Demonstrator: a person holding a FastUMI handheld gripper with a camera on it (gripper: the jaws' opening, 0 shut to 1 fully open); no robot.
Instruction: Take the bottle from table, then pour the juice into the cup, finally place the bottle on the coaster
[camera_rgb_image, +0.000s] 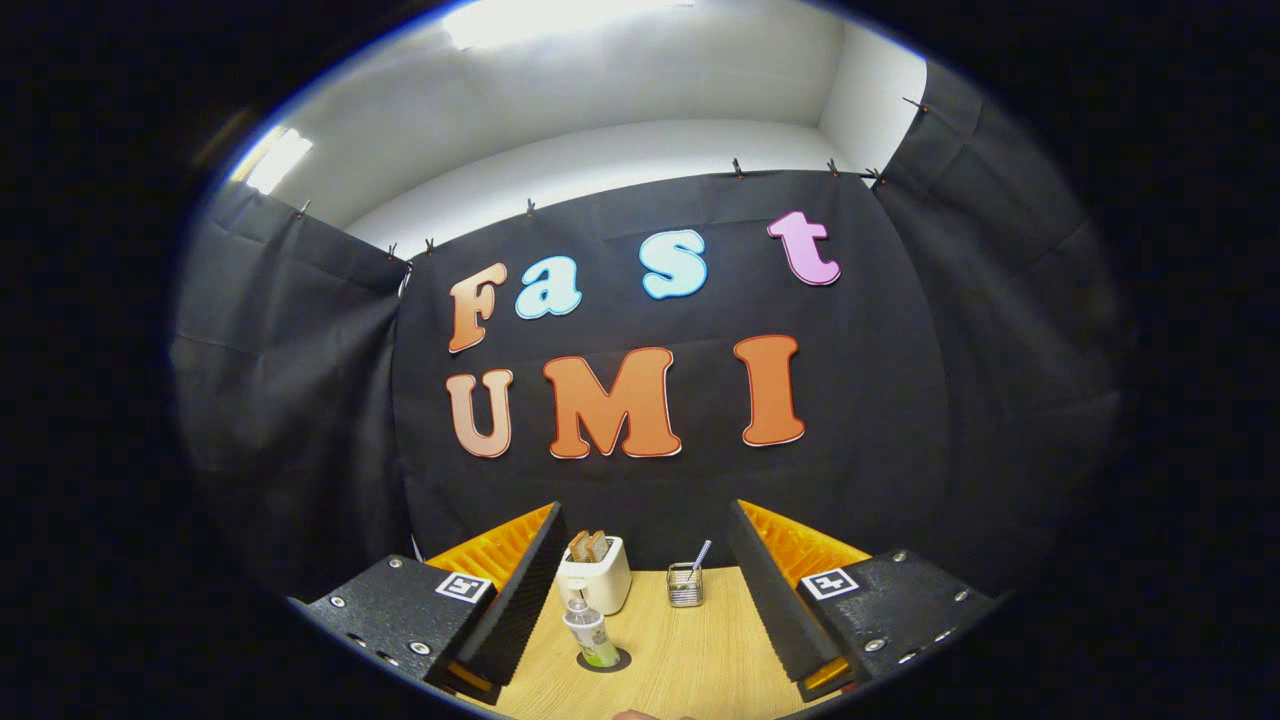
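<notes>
Our gripper (648, 590) is wide open and holds nothing; its two fingers (520, 600) stand far apart, and the wooden table (700, 650) shows between them. We hold it high and tilted up, so it looks more at the booth's wall than at the table.

Between the fingers, nearer to the left one, the bottle (588, 628) stands upright. It is a small clear bottle with a cap, and a green-yellow juice fills the lower part. Under it we see a dark round disc, which we judge to be the coaster (604, 660), so the bottle seems to be already on it. If so, the task is probably at its end. We cannot point out the cup here; a small pale thing at the very near edge of the table is too little to name.

Beyond the bottle, near the wall, a white toaster (596, 573) holds two slices of toast (588, 545) in its slots. Just beside it, to the right, a small wire holder (685, 586) contains one thin stick-like thing, maybe a pen or a straw.

What could go wrong: the left finger is close to the bottle in this view. If we lower or turn the gripper carelessly, that finger may knock the light bottle off the coaster or tip it.
</notes>
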